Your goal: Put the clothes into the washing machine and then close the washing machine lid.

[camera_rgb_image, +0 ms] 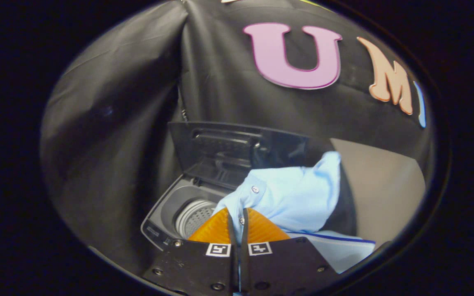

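My gripper is shut on a light blue buttoned shirt, a fold of it pinched between the two fingers. The shirt bunches up just ahead of the fingers and drapes to their right, with a white, blue-striped part hanging lower. Beyond and to the left of the fingers stands a small top-loading washing machine. Its dark lid is raised upright at the back. The ribbed drum shows through the round opening, partly hidden by the shirt and my fingers.
Black booth cloth hangs close behind and to the left of the machine. A pale flat surface lies to the right, beyond the shirt. The machine's control panel faces the fingers on its near edge.
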A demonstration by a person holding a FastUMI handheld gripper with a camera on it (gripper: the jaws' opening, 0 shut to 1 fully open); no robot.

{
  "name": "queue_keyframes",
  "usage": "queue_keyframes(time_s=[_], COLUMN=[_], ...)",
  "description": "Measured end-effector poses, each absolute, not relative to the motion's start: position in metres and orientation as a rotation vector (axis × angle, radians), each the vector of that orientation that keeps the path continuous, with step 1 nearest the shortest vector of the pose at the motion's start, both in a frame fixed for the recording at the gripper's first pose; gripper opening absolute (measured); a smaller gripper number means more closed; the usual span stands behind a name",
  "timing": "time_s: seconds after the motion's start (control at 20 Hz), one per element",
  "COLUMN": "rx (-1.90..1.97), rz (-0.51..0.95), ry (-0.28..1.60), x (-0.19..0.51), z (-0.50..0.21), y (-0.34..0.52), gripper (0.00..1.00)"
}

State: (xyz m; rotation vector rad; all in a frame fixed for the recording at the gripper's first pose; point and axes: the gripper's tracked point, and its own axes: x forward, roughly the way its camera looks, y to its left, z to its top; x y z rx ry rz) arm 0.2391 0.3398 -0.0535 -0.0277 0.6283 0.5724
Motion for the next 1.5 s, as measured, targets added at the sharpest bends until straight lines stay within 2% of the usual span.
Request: queue_keyframes(time_s=[0.3,0.55,0.7,0.85,1.1,1.5], rx=[-0.02,-0.124,-0.131,-0.1,-0.093,-0.088], rz=[0.71,0.694,0.685,0.66,0.616,0.628], ry=[0.782,0.781,0.806,0.806,0.768,0.725], x=[0.209,0.215,0.217,0.221,0.226,0.216], z=[-0.113,-0.128,-0.136,-0.14,-0.13,-0.115], y=[0.418,0.417,0.414,0.409,0.391,0.378], gripper=[0.02,0.02,0.1,0.13,0.29,0.33])
